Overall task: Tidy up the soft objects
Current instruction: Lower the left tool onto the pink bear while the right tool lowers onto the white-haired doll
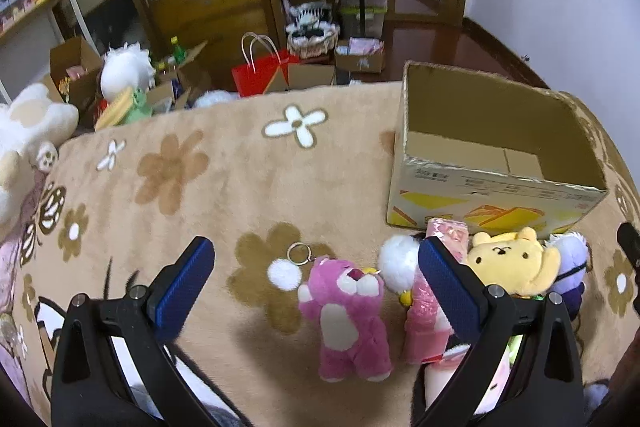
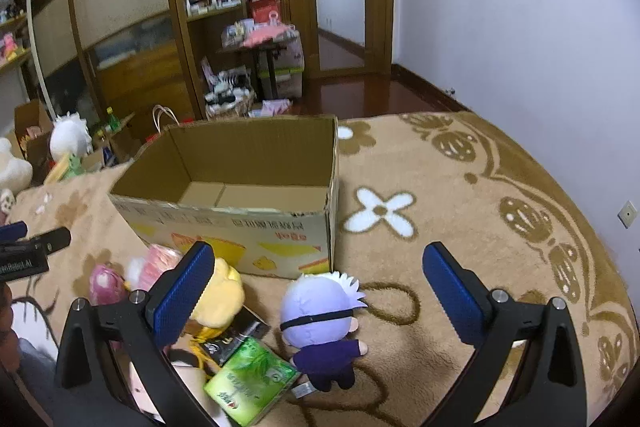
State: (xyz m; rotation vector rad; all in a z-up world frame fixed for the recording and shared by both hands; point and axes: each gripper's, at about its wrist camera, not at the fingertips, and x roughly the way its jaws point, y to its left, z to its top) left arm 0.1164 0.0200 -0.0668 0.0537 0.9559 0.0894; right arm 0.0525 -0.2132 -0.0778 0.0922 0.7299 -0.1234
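Observation:
An open, empty cardboard box [image 1: 496,163] stands on a tan flowered blanket [image 1: 240,187]; it also shows in the right wrist view [image 2: 240,223]. Before it lie a pink bear plush [image 1: 352,315] with a key ring, a pink packet [image 1: 424,311], a yellow bear plush [image 1: 516,263] and a white-haired doll in purple [image 2: 320,323]. My left gripper [image 1: 316,283] is open above the pink bear. My right gripper [image 2: 320,287] is open above the doll. The yellow bear [image 2: 220,299] is partly hidden behind the right gripper's left finger.
A green packet [image 2: 248,383] and a dark packet [image 2: 228,343] lie beside the doll. White plush toys [image 1: 24,131] sit at the blanket's left edge. Boxes, a red paper bag [image 1: 264,75] and shelves crowd the floor beyond. A white wall runs on the right.

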